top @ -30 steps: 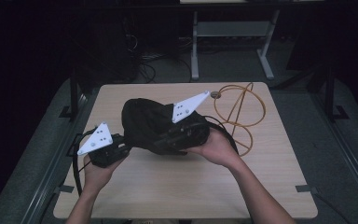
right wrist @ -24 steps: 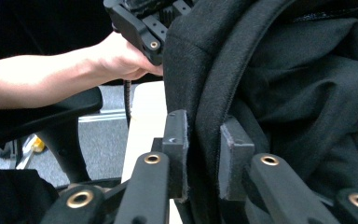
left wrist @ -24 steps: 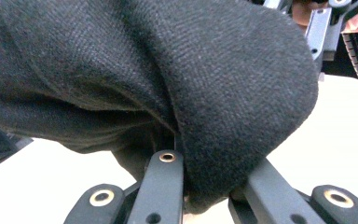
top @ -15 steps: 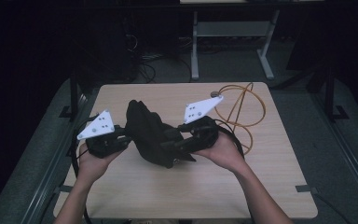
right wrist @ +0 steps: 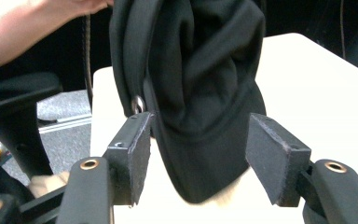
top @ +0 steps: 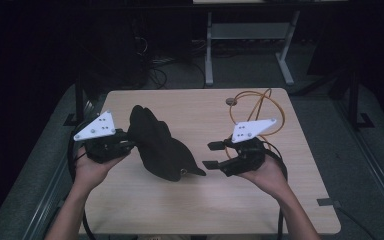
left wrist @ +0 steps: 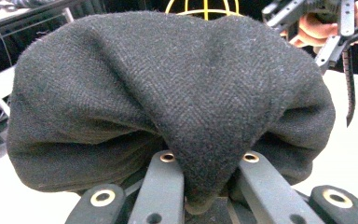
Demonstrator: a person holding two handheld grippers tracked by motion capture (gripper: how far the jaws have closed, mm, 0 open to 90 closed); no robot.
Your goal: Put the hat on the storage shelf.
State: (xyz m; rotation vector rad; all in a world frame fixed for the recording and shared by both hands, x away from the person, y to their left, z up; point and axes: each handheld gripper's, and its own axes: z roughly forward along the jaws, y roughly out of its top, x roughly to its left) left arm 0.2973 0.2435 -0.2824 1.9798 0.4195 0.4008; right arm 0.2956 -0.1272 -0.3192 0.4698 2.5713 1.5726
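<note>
While the left gripper point(top: 130, 145) clamps it, the black cap point(top: 160, 147) stretches toward the right gripper point(top: 212, 155)

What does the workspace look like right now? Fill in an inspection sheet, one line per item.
Surface: light wooden table, mostly bare.
Job's things: black cap, bunched and held up at its left end.
Clutter: yellow wire frame and a small round object at the far right of the table.
Grippers: left gripper shut on the cap's fabric; right gripper has just been opening, its jaws apart beside the brim.
Cables: black cables trail from both grippers.
Surroundings: dark room, grey table legs behind.
</note>
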